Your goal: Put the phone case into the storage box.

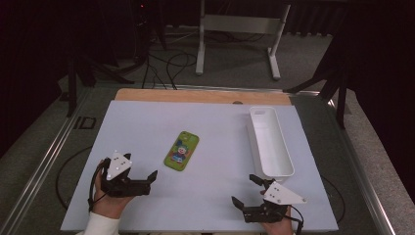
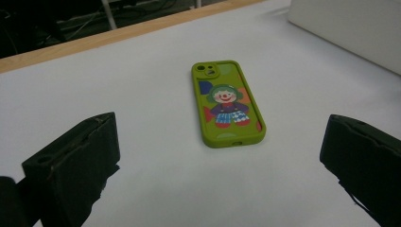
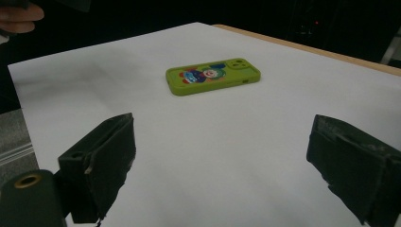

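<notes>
A green phone case (image 1: 181, 151) with a clown picture lies flat on the white table (image 1: 147, 127), back side up, roughly in the middle and a little toward the person's side. Its camera cutout points toward the far edge of the table.

The left gripper (image 1: 142, 177) sits at the near left of the table, held in the person's left hand (image 1: 108, 201). Its jaws stand wide apart and hold nothing. The case lies ahead of it and a little to its right, near but not touching. In the left gripper view the case (image 2: 228, 103) lies on the table between the lines of the two jaws, farther out than their tips, with a gap of bare table in between.

The right gripper (image 1: 246, 192) is at the near right, also wide open and empty. The case is well apart from it, off to its left and farther forward; in the right gripper view the case (image 3: 213, 75) lies sideways across the table beyond the jaws.

A long white tray (image 1: 281, 169) lies on the right side of the table, its near end just beyond the right gripper.
</notes>
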The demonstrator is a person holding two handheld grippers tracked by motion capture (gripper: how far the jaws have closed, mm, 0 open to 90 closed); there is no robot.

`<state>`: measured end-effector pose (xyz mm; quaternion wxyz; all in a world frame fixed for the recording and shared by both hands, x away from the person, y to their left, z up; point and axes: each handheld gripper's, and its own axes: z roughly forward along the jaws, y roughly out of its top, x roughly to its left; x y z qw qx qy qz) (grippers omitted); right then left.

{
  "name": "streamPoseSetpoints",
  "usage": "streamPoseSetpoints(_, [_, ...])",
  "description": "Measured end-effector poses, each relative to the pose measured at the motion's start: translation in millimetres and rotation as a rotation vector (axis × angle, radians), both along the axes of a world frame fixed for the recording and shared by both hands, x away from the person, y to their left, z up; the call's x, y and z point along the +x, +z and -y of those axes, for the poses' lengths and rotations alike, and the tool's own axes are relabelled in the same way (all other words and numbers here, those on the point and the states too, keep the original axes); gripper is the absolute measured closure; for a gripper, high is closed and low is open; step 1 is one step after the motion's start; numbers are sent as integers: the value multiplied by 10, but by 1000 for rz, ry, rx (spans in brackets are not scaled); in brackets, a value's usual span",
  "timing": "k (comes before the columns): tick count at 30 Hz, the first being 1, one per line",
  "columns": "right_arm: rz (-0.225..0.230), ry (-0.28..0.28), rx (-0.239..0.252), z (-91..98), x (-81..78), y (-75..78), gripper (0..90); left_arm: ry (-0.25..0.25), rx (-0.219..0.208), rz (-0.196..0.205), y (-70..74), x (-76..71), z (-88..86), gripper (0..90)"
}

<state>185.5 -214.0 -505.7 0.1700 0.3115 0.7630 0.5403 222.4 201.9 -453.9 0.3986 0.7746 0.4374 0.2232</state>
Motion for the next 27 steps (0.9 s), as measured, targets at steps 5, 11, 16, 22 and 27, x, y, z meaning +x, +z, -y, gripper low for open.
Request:
streamPoseSetpoints(5, [0, 1, -1, -4, -4, -2, 90, -15, 20, -15, 8, 89, 94, 0])
streamPoseSetpoints(11, [-1, 3, -1, -5, -3, -6, 90, -21, 37, -37, 14, 199, 183, 0])
streamPoseSetpoints(16, [-4, 4, -1, -9, -6, -11, 90, -31, 51, -58, 10, 272, 250, 0])
streamPoseSetpoints(22, [-6, 6, -3, -13, -6, -13, 90, -31, 60, -80, -7, 344, 293, 0])
streamPoseSetpoints(27, [-5, 3, -4, -14, -10, -11, 90, -34, 79, -94, -23, 400, 342, 0])
